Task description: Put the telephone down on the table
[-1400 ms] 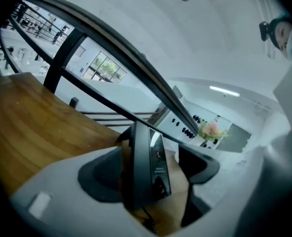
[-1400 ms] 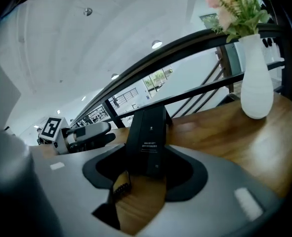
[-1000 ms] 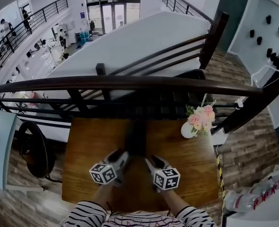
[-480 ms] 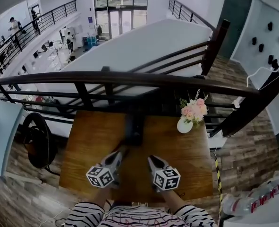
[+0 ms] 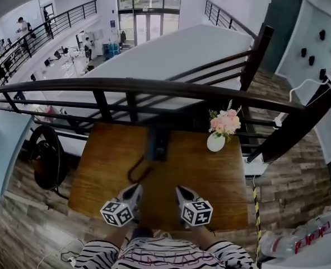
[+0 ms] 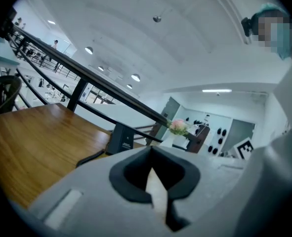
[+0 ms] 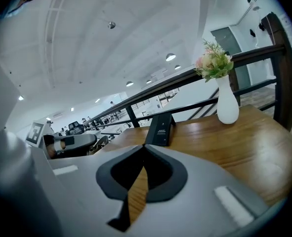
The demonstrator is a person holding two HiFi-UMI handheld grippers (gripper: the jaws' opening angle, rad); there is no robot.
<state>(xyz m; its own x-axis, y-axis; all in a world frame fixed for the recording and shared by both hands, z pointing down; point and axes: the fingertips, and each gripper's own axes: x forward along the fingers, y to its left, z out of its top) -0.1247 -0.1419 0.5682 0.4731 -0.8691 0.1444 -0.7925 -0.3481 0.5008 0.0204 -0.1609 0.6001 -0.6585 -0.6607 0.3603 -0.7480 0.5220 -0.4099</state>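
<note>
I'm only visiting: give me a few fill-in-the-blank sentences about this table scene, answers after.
1. The telephone lies on the table, held by ___ gripper.
2. In the head view, the vase stands to the telephone's ___.
3. The vase's flowers are ___.
4. The left gripper and right gripper both have their jaws ___.
Answers: neither; right; pink; shut.

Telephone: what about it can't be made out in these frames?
Head view: telephone is small and dark; its parts blur together.
Left gripper view: cord runs behind the left gripper; its end is hidden.
Right gripper view: print on the telephone too small to read.
</note>
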